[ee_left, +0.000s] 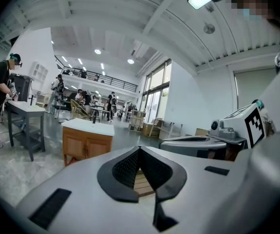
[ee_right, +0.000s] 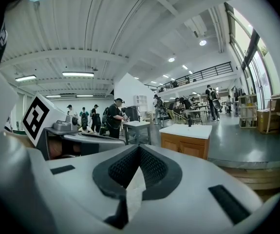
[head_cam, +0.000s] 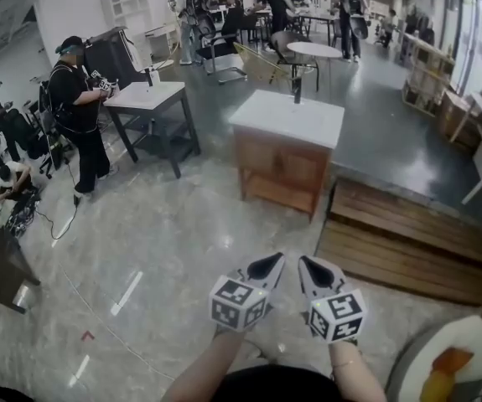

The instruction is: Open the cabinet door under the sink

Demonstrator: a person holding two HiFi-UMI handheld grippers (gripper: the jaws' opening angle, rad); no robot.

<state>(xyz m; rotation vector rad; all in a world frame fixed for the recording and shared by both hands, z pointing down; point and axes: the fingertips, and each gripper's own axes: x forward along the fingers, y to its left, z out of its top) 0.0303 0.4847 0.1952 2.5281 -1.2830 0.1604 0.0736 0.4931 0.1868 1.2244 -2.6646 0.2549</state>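
The left gripper (head_cam: 271,265) and the right gripper (head_cam: 311,268) are held side by side, low over the shiny floor (head_cam: 182,249). The jaws of each one are pressed together, and nothing is pinched between them. The wooden cabinet (head_cam: 281,170) is seen ahead, well apart from both tips, with a white top (head_cam: 287,117) and a dark tap (head_cam: 297,90) on it; its two doors are shut, so what is inside cannot be seen.
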